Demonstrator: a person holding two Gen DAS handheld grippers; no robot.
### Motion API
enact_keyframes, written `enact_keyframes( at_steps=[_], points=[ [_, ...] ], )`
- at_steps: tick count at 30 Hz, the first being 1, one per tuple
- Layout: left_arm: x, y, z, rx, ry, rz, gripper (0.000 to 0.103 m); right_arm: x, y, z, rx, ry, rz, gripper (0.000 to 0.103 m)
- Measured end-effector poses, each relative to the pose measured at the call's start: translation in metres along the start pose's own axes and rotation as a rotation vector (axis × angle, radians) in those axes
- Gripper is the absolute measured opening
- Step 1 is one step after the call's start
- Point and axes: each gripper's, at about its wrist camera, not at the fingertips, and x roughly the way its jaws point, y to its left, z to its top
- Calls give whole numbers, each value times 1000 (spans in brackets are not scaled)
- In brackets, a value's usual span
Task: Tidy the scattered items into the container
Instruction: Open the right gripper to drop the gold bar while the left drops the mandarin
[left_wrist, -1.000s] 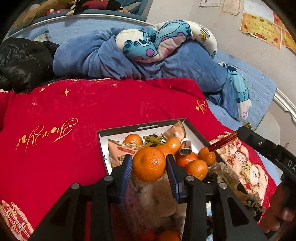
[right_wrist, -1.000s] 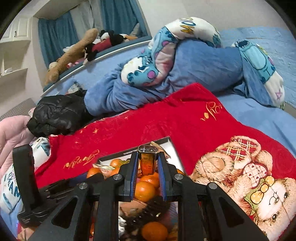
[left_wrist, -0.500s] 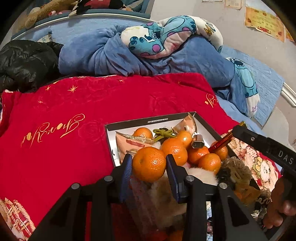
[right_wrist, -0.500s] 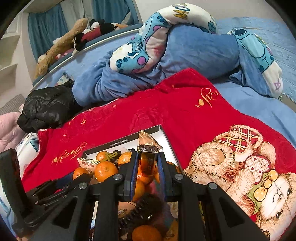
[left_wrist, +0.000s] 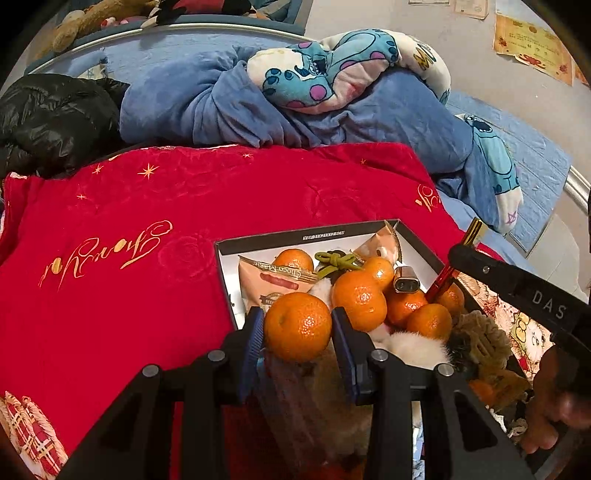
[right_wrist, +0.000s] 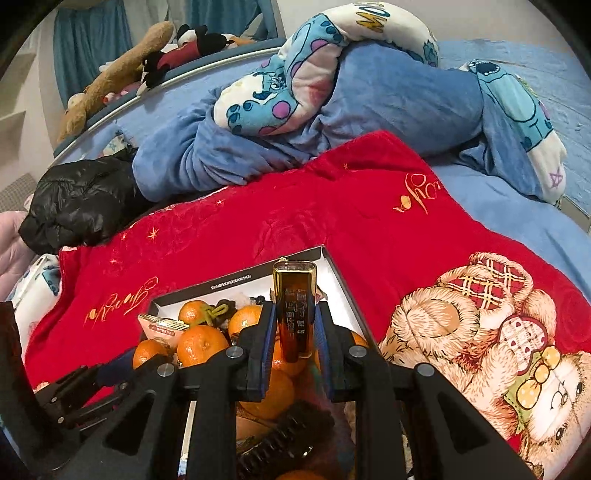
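A shallow black-rimmed box (left_wrist: 321, 235) (right_wrist: 236, 281) lies on the red blanket, holding several tangerines (left_wrist: 359, 300), a snack packet (left_wrist: 275, 282), a green knotted tie (left_wrist: 334, 260) and a small metal lighter (left_wrist: 405, 280). My left gripper (left_wrist: 297, 328) is shut on a tangerine (left_wrist: 297, 326) just above the box's near edge. My right gripper (right_wrist: 294, 325) is shut on a flat amber-and-gold lighter (right_wrist: 295, 310), upright over the box's right half. In the left wrist view, that lighter (left_wrist: 452, 266) pokes in from the right over the box.
A red blanket (left_wrist: 129, 236) with a teddy-bear print (right_wrist: 498, 332) covers the bed. Behind it lie a bunched blue cartoon blanket (left_wrist: 332, 96) and a black jacket (left_wrist: 48, 118). A person's hand (left_wrist: 554, 413) holds the right gripper. A fluffy item (left_wrist: 413, 347) and a brown hair claw (left_wrist: 480, 343) crowd the box's near end.
The right gripper moved forward and down with the amber lighter, now over the box. The left gripper with the tangerine has hardly shifted.
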Motion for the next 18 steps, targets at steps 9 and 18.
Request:
enact_keyframes(
  at_steps=[9, 18],
  points=[
    [0, -4, 0, 23, -6, 12, 39, 9, -1, -1, 13, 31, 20, 21],
    [-1, -6, 0, 33, -8, 21, 39, 13, -2, -2, 24, 53, 57, 22]
  ],
)
